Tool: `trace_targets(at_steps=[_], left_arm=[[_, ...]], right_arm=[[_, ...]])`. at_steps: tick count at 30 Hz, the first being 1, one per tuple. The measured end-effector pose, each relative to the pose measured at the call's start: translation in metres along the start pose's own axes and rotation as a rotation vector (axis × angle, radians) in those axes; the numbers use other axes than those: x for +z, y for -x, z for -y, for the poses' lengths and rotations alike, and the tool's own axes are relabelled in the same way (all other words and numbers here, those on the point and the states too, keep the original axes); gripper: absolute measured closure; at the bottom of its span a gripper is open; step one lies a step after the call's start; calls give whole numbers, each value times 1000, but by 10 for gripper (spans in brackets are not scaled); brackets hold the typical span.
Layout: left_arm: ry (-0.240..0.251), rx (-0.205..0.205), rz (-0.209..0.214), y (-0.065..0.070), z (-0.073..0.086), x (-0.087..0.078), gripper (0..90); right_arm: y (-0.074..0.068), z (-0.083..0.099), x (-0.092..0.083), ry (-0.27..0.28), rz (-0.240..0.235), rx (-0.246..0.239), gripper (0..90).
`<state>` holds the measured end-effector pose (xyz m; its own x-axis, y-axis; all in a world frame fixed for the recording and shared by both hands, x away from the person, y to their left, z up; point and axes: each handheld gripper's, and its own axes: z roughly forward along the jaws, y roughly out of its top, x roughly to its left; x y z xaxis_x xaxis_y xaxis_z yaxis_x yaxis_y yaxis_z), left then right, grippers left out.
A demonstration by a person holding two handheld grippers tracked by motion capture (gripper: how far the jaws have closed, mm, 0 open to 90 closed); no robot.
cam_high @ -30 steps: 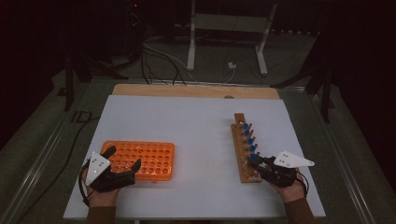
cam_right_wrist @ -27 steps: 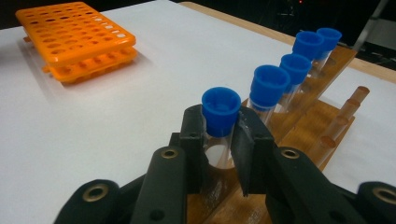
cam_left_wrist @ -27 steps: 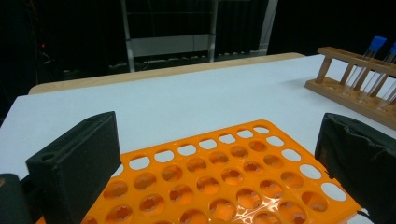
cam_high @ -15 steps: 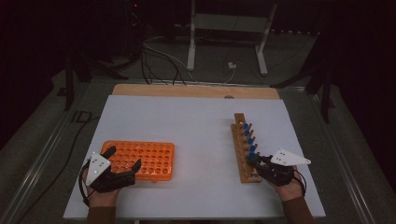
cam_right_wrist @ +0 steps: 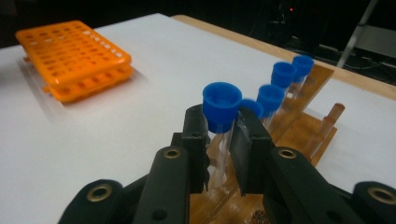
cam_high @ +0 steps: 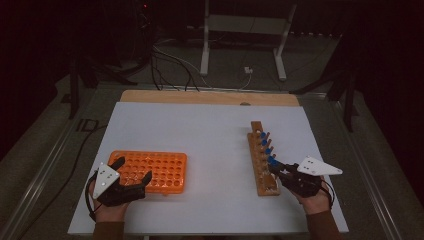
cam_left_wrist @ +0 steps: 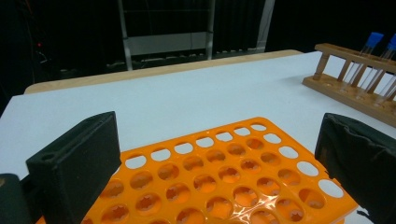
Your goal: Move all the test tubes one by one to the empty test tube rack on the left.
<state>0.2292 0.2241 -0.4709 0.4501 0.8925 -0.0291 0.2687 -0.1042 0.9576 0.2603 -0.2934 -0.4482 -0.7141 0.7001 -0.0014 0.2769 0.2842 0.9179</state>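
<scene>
High view: the orange rack (cam_high: 149, 171) lies at the near left of the white table (cam_high: 210, 135), and the left gripper (cam_high: 131, 175) rests at its near end with jaws spread to either side of the corner, pressing on nothing; it looks placed there to steady the rack for a tube to come. At the near right the wooden stand (cam_high: 262, 160) runs away from the person with blue-capped tubes in a row. The right gripper (cam_high: 274, 167) reaches the nearest of them from the stand's outer side

Left gripper view: both black pads stand wide apart with the rack (cam_left_wrist: 224, 172) between and below them. Its holes are empty, ready to receive. The stand (cam_left_wrist: 355, 88) is well apart at the far right

Right gripper view: the jaws are pinched on a tube (cam_right_wrist: 218, 135) just under its blue cap (cam_right_wrist: 219, 103), where the glass is free of the stand's rail. The tube is upright, its foot seemingly in the stand (cam_right_wrist: 299, 126), so a straight lift should clear it. Four more caps line up behind
</scene>
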Motion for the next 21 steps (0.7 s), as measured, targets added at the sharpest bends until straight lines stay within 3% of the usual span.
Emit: trace_targets(at_steps=[5, 12, 21], left_arm=[[5, -12, 14, 2, -1, 1, 12], [13, -20, 75, 15, -12, 4, 14], [29, 40, 103, 36, -37, 5, 13]], right_arm=[[1, -10, -5, 15, 2, -1, 773], [-1, -26, -11, 25, -3, -7, 772], [-7, -49, -15, 34, -33, -22, 773]])
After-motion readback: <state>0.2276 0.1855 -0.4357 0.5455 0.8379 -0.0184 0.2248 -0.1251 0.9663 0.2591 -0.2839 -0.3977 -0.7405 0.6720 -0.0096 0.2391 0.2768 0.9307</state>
